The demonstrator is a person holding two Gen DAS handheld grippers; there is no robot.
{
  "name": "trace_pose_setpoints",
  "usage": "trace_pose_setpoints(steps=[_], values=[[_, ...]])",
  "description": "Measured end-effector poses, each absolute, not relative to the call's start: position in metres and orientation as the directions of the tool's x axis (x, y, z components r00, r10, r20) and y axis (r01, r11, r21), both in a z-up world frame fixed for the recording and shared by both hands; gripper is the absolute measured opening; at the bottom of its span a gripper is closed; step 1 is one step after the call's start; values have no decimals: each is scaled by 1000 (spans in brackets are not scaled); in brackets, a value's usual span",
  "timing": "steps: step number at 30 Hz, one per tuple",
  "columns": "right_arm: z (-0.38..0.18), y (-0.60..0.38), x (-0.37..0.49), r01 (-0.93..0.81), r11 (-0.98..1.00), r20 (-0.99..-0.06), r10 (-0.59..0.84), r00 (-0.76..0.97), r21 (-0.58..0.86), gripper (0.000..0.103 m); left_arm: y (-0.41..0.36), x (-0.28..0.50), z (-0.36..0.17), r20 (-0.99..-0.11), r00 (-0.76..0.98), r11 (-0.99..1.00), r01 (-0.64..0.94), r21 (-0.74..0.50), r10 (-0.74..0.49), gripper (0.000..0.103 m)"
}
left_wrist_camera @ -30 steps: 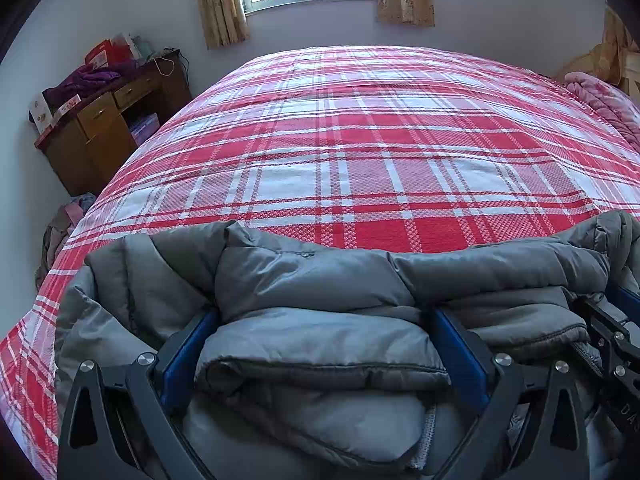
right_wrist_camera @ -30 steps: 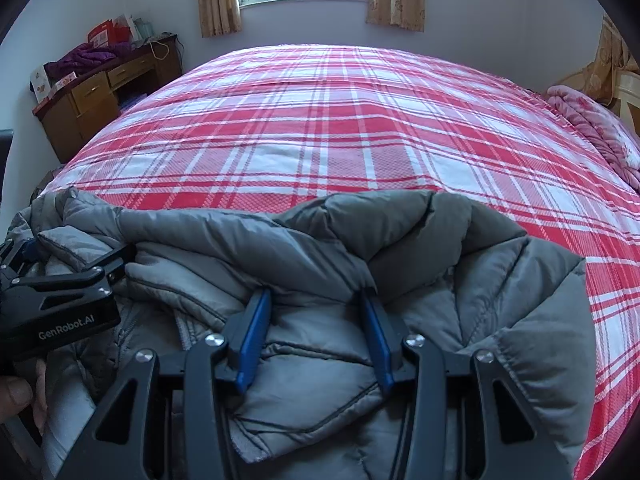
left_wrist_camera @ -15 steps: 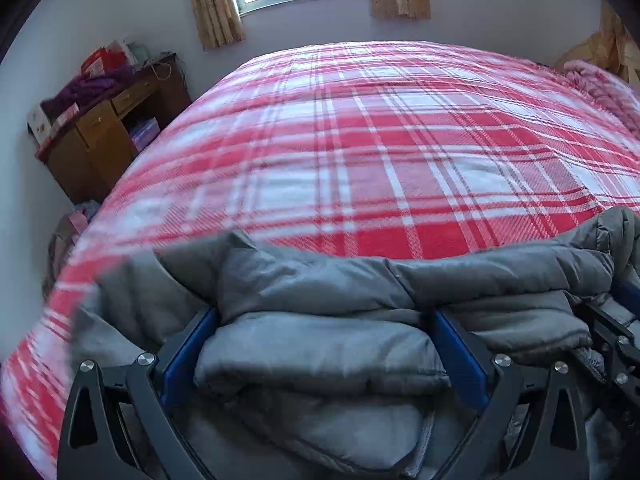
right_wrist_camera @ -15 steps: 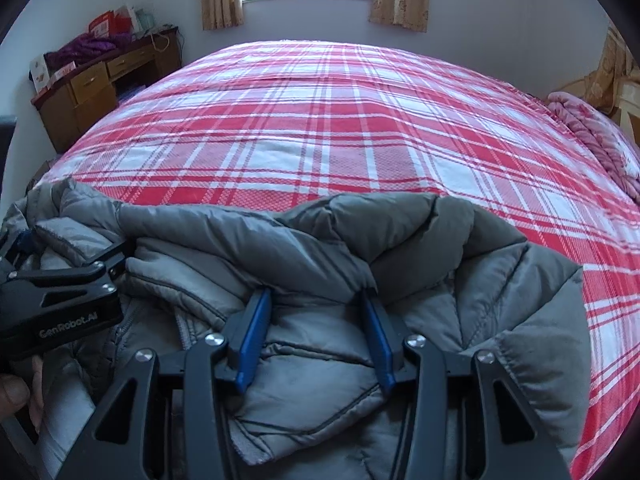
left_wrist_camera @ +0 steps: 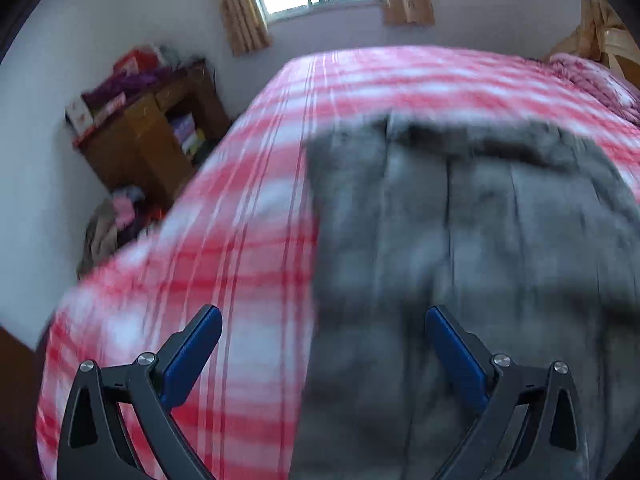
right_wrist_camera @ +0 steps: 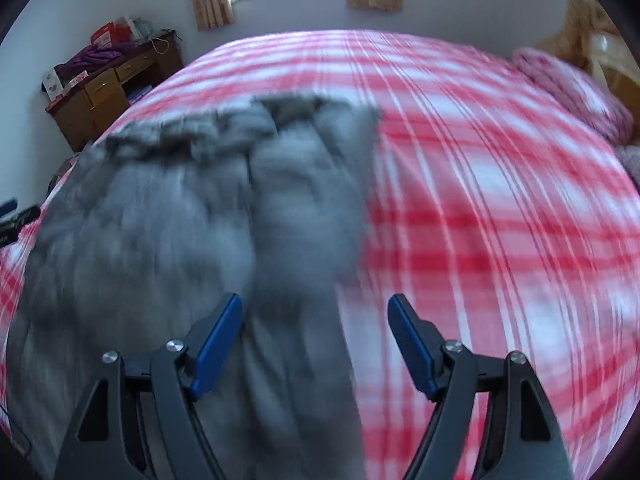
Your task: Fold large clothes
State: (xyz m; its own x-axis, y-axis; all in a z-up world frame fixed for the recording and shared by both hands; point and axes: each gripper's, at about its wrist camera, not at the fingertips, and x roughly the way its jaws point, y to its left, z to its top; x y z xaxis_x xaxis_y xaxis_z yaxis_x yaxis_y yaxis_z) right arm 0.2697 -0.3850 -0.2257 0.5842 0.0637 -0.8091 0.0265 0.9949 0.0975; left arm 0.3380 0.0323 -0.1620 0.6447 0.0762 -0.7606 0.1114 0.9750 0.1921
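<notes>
The big grey puffy quilted jacket [left_wrist_camera: 472, 248] lies spread on the bed w/ the red and white checked cover [left_wrist_camera: 248, 216]. It sits toward the near edge, about in the middle, and checked cover shows on both sides of it. Both pics are blurry, so small stuff like zips can't be seen.

It looks soft, squashy and light, prob a bit slippery too. It will likely puff back up after a fold, so thick edges and corners look like the best spots to grab, not the flat middle.

The left gripper [left_wrist_camera: 322, 320] hangs above the jacket's left edge, blue fingers wide apart, nothing in them. The right gripper [right_wrist_camera: 316, 308] hangs above the jacket's right edge, fingers wide apart too, holding nothing. Both point toward the far end of the bed, tipped down a bit.
</notes>
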Motion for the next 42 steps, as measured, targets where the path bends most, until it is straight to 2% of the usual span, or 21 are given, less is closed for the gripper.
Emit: trace_pose_setpoints(steps=[2, 6, 8, 20, 22, 23, 24, 25, 26, 27, 28, 31, 35, 39, 42], values=[[-231, -394, 235, 55, 994, -815, 43, 578, 91, 77, 48, 299, -177, -787, 612, 978, 110, 176, 72, 102], [-240, -402, 170, 109, 989, -819, 16, 574, 95, 77, 66, 240, -190, -785, 611, 979, 79, 186, 100, 102], [-242, -399, 143, 118, 987, -814, 18, 580, 107, 77, 73, 217, -192, -791, 607, 987, 63, 147, 79, 102], [-255, -374, 74, 110, 985, -796, 39, 604, 132, 77, 84, 148, -214, -807, 590, 994, 89, 70, 4, 102], [-257, -369, 61, 101, 986, -796, 43, 604, 131, 72, 87, 140, -218, -812, 583, 994, 101, 48, -20, 101], [-258, -367, 56, 93, 988, -795, 45, 605, 127, 66, 88, 138, -220, -816, 576, 994, 107, 35, -33, 98], [-259, -365, 51, 89, 988, -793, 48, 607, 127, 62, 88, 135, -222, -818, 571, 992, 124, 4, -68, 81], [-259, -364, 46, 82, 987, -790, 61, 610, 139, 51, 88, 132, -222, -820, 557, 987, 154, -55, -133, 56], [-259, -363, 44, 74, 985, -788, 79, 611, 156, 36, 88, 130, -220, -817, 549, 981, 171, -93, -173, 43], [-259, -362, 42, 57, 981, -782, 110, 614, 183, 26, 85, 127, -216, -810, 549, 975, 191, -115, -204, 19], [-257, -362, 40, 42, 974, -768, 150, 623, 224, 17, 81, 123, -210, -802, 562, 973, 210, -96, -201, 12], [-245, -360, 34, 42, 969, -733, 158, 661, 245, 12, 78, 112, -186, -757, 617, 968, 238, -79, -213, 7], [-206, -366, 19, 21, 959, -653, 176, 737, 282, 10, 91, 89, -127, -656, 692, 951, 272, -149, -301, 5], [-151, -371, -6, -21, 945, -546, 207, 812, 327, 9, 106, 65, -62, -545, 745, 923, 323, -209, -385, 4], [-106, -371, -28, -66, 942, -450, 218, 866, 329, 9, 110, 65, -30, -491, 776, 919, 337, -206, -395, 4]])
